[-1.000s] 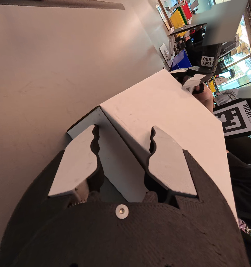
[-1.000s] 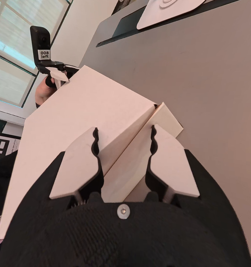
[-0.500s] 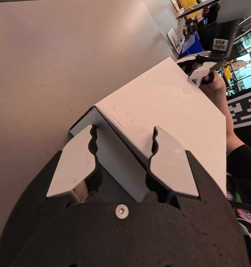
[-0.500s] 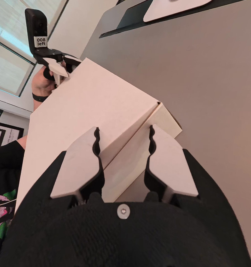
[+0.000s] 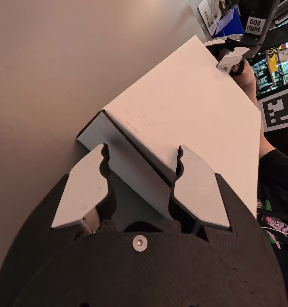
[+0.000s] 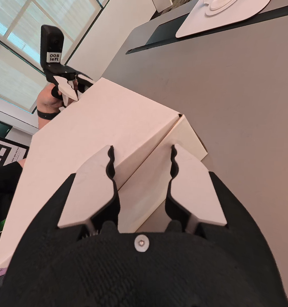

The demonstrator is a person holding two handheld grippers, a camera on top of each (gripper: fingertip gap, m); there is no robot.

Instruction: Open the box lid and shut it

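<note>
A white cardboard box lies on the grey table (image 5: 48, 74). Its flat lid (image 5: 189, 116) rests on the base, with a thin dark seam along the side wall (image 5: 123, 166). My left gripper (image 5: 143, 147) is open at one end. One finger is over the lid, the other beside the side wall. My right gripper (image 6: 142, 147) is open the same way at the opposite end, across the lid (image 6: 98, 132) and side wall (image 6: 156, 174). Each gripper also shows far off in the other view, the right (image 5: 218, 54) and the left (image 6: 76, 93), at the lid's far corner.
A white pad (image 6: 222, 16) lies on a dark shelf (image 6: 164, 36) at the table's back. A black-and-white marker board (image 5: 281, 113) and a person's black sleeve (image 5: 281, 174) are on the near side. A blue item (image 5: 231, 21) is beyond the table.
Both views have swung slightly, and the opposite gripper sits higher in each. Both grippers stay open at the box ends. The seam between lid and base looks much the same.
</note>
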